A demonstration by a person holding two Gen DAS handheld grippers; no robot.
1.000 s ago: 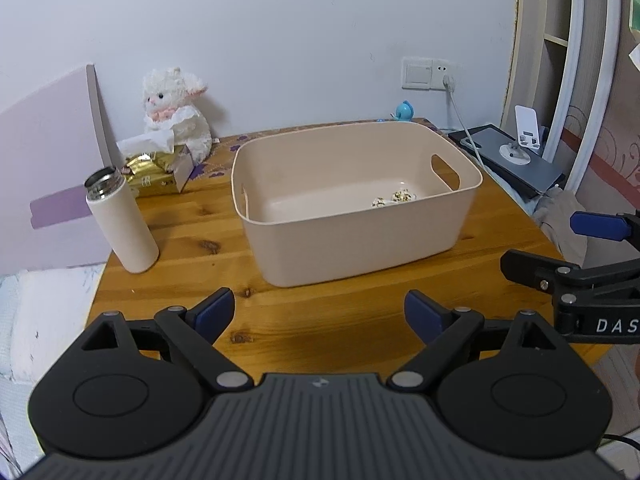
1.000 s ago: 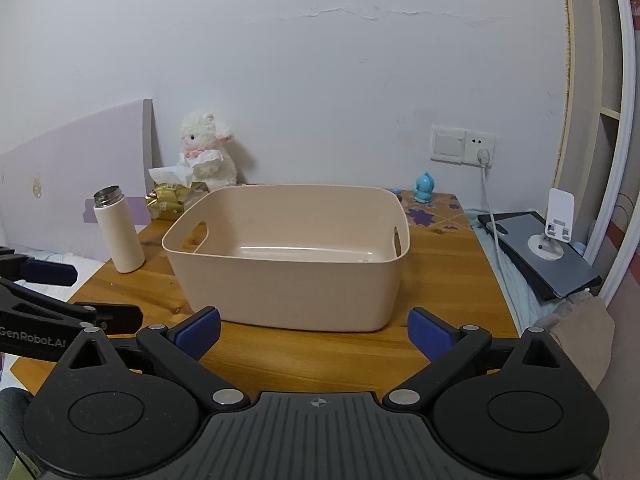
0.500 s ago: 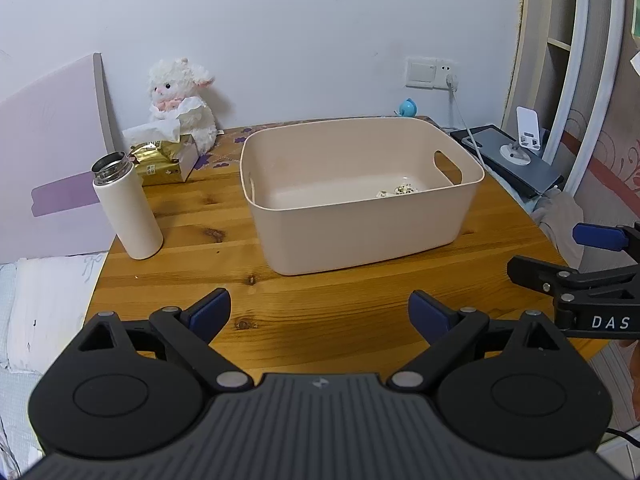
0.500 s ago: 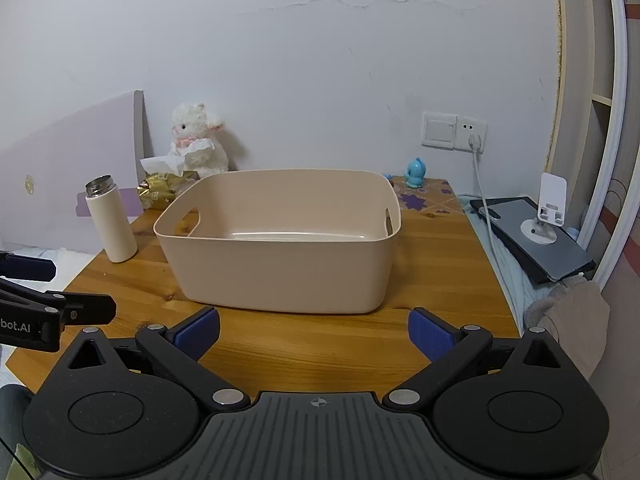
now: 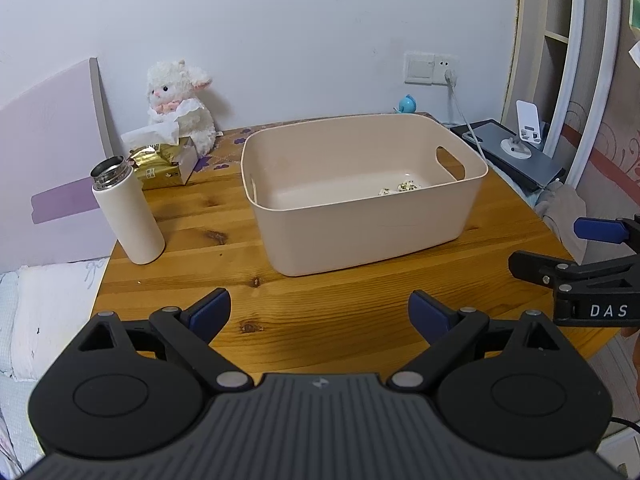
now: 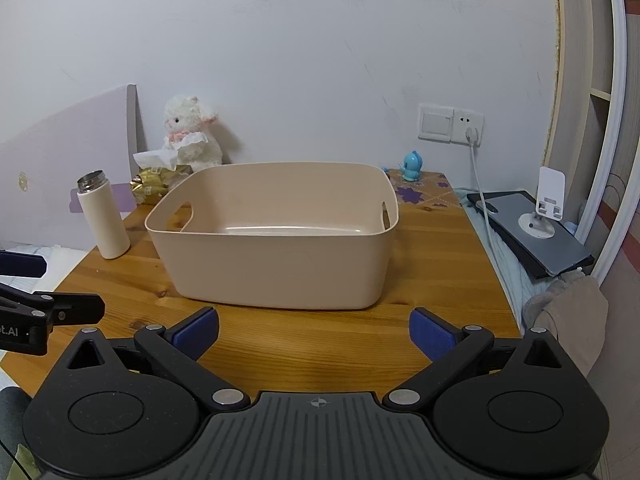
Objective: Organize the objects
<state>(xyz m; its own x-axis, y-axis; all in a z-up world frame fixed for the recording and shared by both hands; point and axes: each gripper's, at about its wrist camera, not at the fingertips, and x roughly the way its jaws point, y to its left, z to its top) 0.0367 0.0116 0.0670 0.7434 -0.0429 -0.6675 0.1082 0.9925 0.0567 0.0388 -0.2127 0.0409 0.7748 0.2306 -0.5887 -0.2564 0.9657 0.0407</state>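
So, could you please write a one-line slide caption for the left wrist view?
Open left tongs face a beige bin on the wooden table, white bottle standing left.

A table (image 5: 360, 320) stands against a wall. Near its middle sits a bin (image 5: 360, 216), with a few small items (image 5: 400, 189) lying inside on its floor toward the right end (too small to identify). Left of the bin, apart from it, a bottle (image 5: 128, 216) stands upright near the table's left edge. Behind the bottle lies a tissue pack (image 5: 168, 160), and behind that, against the wall, sits a plush lamb (image 5: 180, 104). At the back right corner of the table stands a small figurine (image 6: 412, 166), below a wall socket (image 6: 450, 123). Right of the table, off its edge, a phone stand (image 6: 544, 208) rests on a flat device (image 6: 532, 236).
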